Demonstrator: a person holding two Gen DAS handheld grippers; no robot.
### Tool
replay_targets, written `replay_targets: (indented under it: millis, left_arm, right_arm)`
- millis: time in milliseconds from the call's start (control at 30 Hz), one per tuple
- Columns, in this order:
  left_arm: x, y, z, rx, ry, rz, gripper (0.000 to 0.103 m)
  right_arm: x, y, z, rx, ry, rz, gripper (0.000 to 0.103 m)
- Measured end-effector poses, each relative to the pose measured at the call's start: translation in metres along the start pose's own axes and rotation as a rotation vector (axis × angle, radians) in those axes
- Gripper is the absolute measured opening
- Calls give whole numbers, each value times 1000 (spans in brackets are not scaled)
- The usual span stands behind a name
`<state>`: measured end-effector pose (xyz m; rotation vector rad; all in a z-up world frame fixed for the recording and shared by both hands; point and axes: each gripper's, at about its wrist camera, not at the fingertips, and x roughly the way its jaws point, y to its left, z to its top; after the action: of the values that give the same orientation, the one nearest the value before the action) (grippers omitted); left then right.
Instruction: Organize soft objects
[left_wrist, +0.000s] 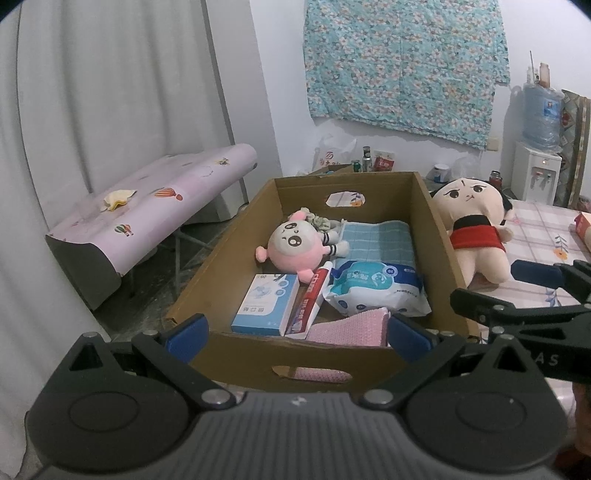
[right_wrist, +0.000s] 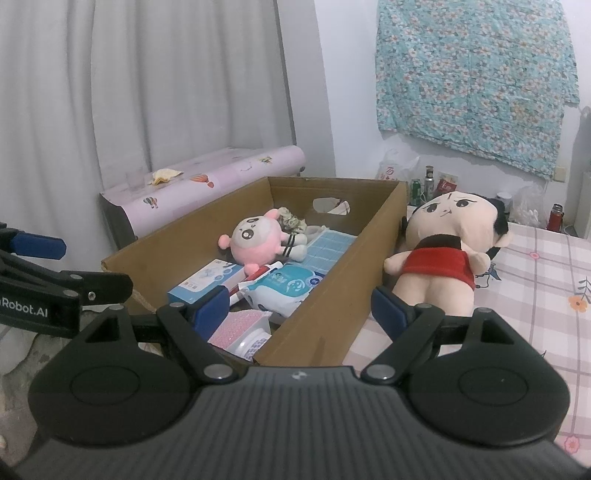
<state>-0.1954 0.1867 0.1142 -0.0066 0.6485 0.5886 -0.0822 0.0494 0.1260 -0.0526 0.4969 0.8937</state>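
**Both tongs spread and empty at the near end of the box; big doll lies outside it**

Left gripper (left_wrist: 297, 330): jaws spread wide, nothing between the blue pads. It hangs just short of the near wall of the cardboard box (left_wrist: 236, 354), pointing down into it. The pads frame the box's near end, clear of everything inside.

Right gripper (right_wrist: 299, 308): also released, jaws wide, nothing gripped. It straddles the box's right wall as seen from its own camera; the left pad sits over the interior, the right pad over the checked tablecloth (right_wrist: 535, 295).

Large plush doll (right_wrist: 439, 254), red top, black hair: outside the box, on the tablecloth, just beside the right wall. It lies ahead of the right gripper's right pad, near but not between the jaws; whether the pad touches it cannot be told.

Inside the box, well ahead of both tongs:
- pink round plush (left_wrist: 295, 245), mid-box, on its side
- folded blue checked cloth (left_wrist: 376, 240), toward the far right
- white-and-blue soft pack (left_wrist: 373, 288), in front of the cloth
- blue-and-white carton (left_wrist: 264, 304), near left
- red-and-white tube (left_wrist: 308, 306), beside the carton
- pink textured pad (left_wrist: 351, 326), nearest the left gripper
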Motion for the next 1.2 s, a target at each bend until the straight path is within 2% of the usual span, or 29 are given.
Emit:
replay_targets:
  millis: [167, 367, 467, 767, 1200]
  left_arm:
    - [0, -1, -1, 6, 3, 2, 103]
    - [-4, -8, -2, 33, -33, 16, 103]
    - [-2, -10, -2, 22, -15, -5, 103]
    - [4, -11, -7, 12, 18, -8, 103]
    - [4, -12, -8, 8, 23, -8, 103]
  right_arm:
    - [-1, 0, -1, -11, 1, -1, 85]
    - [0, -3, -1, -4, 3, -1, 85]
    - [-1, -3, -1, -9, 3, -1, 85]
    - [-2, -3, -2, -9, 2, -4, 86]
    - [-4, -7, 0, 10, 6, 11, 87]
